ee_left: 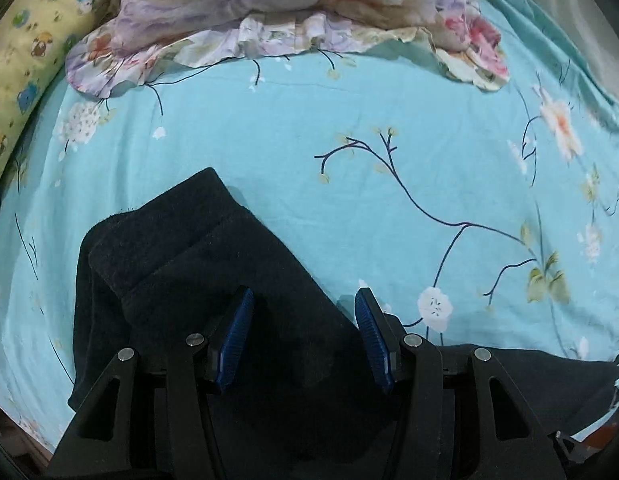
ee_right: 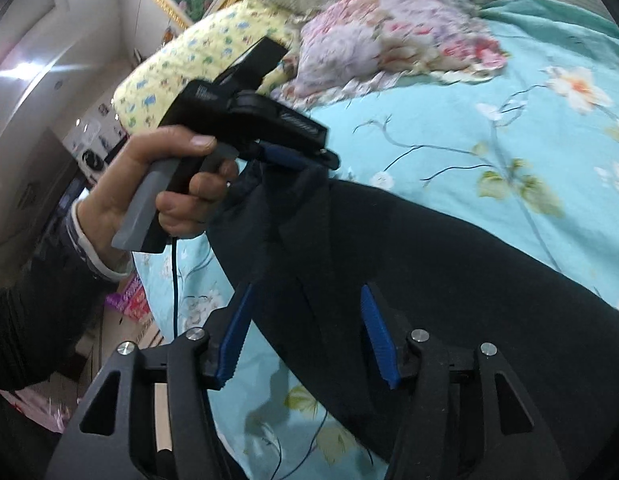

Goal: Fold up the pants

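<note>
I see dark, matt, fuzzy cloth in the pants (ee_left: 213, 264), smooth printed cotton-like cloth in the turquoise bedsheet (ee_left: 293, 120), and matt black plastic with ribbed blue pads (ee_left: 239, 332) and shiny metal pins on my left claw (ee_left: 305, 300).

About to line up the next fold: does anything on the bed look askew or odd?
Mostly the pants: they lie bunched, the near end doubled over in uneven layers with crooked edges rather than flat. The left gripper hovers over them, fingers apart. Nothing looks torn or spilled on the bedsheet; the floral quilt is only rumpled.
</note>
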A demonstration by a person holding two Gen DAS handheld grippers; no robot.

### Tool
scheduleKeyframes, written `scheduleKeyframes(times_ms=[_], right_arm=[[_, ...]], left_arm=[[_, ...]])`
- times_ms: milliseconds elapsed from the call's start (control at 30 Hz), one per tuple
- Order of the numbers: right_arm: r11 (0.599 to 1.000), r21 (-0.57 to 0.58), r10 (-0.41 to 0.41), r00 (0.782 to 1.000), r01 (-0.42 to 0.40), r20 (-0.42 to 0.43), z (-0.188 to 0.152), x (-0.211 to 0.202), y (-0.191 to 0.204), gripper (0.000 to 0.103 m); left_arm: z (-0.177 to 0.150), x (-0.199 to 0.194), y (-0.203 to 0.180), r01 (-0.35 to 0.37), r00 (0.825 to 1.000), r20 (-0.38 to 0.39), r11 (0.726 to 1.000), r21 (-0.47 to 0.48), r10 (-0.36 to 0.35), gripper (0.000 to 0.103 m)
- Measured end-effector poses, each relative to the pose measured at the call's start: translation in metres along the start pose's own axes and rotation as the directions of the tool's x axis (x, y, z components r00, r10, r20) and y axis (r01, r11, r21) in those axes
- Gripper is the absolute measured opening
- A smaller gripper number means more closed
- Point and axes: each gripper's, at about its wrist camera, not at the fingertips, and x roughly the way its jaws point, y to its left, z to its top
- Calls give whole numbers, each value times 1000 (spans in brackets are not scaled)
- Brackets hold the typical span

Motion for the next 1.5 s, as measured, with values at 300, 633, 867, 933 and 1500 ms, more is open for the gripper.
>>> scheduleKeyframes(times_ms=[300,633,867,933,1500], right_arm=[[998,-59,-34,992,27,-121,2,45,3,18],[988,-139,-70,996,61,-63,7,24,24,7],[957,-259,-147,987,127,-59,2,18,48,7],[950,-282,-160,985,135,-67,-3,19,53,7],[933,-319,-222,964,165,-149,-16,41,63,10]], left_arm=[[-21,-10,23,61,993,101,998,-26,-58,5],[-94,-77,83,381,880,377,904,-193,-290,3],[-149,-72,121,530,803,466,803,-274,-371,3],[-157,-67,128,543,801,463,786,-296,-380,3],[-195,-34,161,578,792,465,732,-360,-396,5]])
